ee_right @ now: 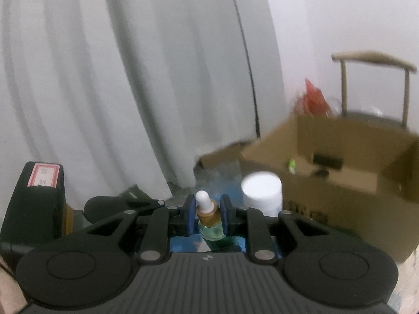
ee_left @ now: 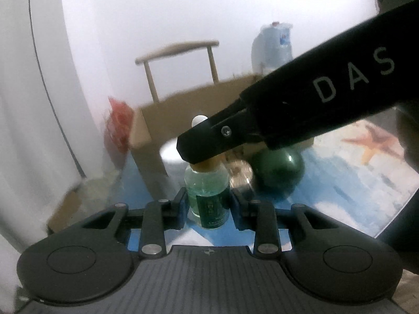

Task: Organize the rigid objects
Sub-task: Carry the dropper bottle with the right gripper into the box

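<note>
A small dropper bottle (ee_left: 207, 183) of green liquid, with a gold collar and a white bulb, stands upright between the fingers of my left gripper (ee_left: 208, 204), whose pads press on its lower body. My right gripper (ee_left: 195, 150) reaches in from the right and covers the bottle's neck. In the right wrist view the right gripper (ee_right: 208, 214) is shut on the gold collar of the dropper bottle (ee_right: 209, 231), and the white bulb (ee_right: 203, 198) sticks up above the blue pads. Both grippers hold the same bottle above the blue cloth.
An open cardboard box (ee_right: 340, 183) stands behind to the right, with small dark items inside. A white jar (ee_right: 262, 191) sits in front of it. A dark green ball (ee_left: 277, 167) lies on the blue starfish cloth (ee_left: 366, 162). A black block (ee_right: 39, 196) with a red label is at the left. A curtain, a red bag (ee_left: 119, 125) and a chair (ee_left: 178, 49) are behind.
</note>
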Demonstrator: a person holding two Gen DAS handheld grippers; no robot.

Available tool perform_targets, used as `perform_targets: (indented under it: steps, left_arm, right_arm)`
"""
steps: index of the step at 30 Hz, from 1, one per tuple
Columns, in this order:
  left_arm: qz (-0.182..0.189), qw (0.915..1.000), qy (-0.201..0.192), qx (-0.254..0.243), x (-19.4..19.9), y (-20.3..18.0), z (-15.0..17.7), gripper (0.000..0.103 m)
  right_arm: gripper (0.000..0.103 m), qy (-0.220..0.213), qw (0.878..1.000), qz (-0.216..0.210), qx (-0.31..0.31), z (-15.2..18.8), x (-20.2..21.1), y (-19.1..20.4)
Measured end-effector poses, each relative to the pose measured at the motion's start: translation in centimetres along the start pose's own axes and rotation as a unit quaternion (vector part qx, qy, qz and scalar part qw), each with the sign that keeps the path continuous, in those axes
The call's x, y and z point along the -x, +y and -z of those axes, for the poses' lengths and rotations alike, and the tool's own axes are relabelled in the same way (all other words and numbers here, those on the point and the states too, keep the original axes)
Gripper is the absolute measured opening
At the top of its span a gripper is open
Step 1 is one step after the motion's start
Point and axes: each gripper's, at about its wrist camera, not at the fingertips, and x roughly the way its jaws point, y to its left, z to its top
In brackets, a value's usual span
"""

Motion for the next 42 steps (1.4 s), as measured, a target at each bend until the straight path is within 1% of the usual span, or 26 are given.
perform_targets:
  steps: [6,9,12,14,18,21,23,27,29,33,35,37,42]
  left_arm:
    - [-0.026,0.9981,-0.037,-0.042,4.1,0.4,-2.9,0.032]
    - [-0.025,0.9970,-0.048,-0.056,4.4,1.3,-5.1,0.032]
    - [-0.005,0.9971,-0.046,-0.061,3.4,2.8,-7.8,0.032]
    - [0.014,0.9980,-0.029,-0.055,1.7,4.0,-9.5,0.032]
    - [0.066,0.9971,0.031,-0.022,-3.7,6.5,-12.5,0.032]
    - [0.077,0.9946,0.069,-0.013,-8.0,7.4,-13.6,0.032]
    - [0.082,0.9920,0.096,-0.005,-11.1,7.7,-13.8,0.032]
    - [0.094,0.9835,0.153,0.021,-17.4,8.7,-13.8,0.032]
    - [0.097,0.9792,0.176,0.027,-19.3,9.2,-13.1,0.032]
    - [0.097,0.9699,0.219,0.044,-23.3,10.0,-12.1,0.032]
    - [0.092,0.9685,0.227,0.044,-24.5,10.6,-12.1,0.031]
    - [0.079,0.9706,0.225,0.031,-24.7,10.6,-12.3,0.031]
    - [0.072,0.9716,0.224,0.025,-25.3,10.4,-12.6,0.032]
  right_arm:
    - [0.022,-0.048,0.998,-0.026,0.029,-3.0,3.4,1.8]
    - [0.022,-0.066,0.997,-0.033,0.037,-5.0,4.3,1.8]
    - [0.022,-0.073,0.996,-0.032,0.040,-7.5,4.2,0.9]
    - [0.022,-0.068,0.997,-0.027,0.034,-9.2,3.3,-0.4]
    - [0.022,-0.035,0.999,-0.014,-0.001,-12.0,0.2,-4.5]
    - [0.022,-0.003,0.999,-0.013,-0.039,-13.4,-3.0,-8.4]
    - [0.022,0.020,0.997,-0.014,-0.070,-14.1,-5.4,-11.2]
    - [0.022,0.063,0.992,-0.012,-0.112,-14.1,-10.0,-15.7]
    - [0.022,0.085,0.988,-0.009,-0.130,-13.7,-12.4,-17.8]
    - [0.022,0.116,0.981,-0.007,-0.153,-12.8,-15.8,-20.2]
    - [0.022,0.129,0.978,-0.007,-0.162,-12.4,-17.3,-21.2]
    - [0.022,0.138,0.976,-0.009,-0.169,-12.0,-18.5,-22.0]
    - [0.022,0.149,0.973,-0.008,-0.178,-11.5,-19.8,-22.7]
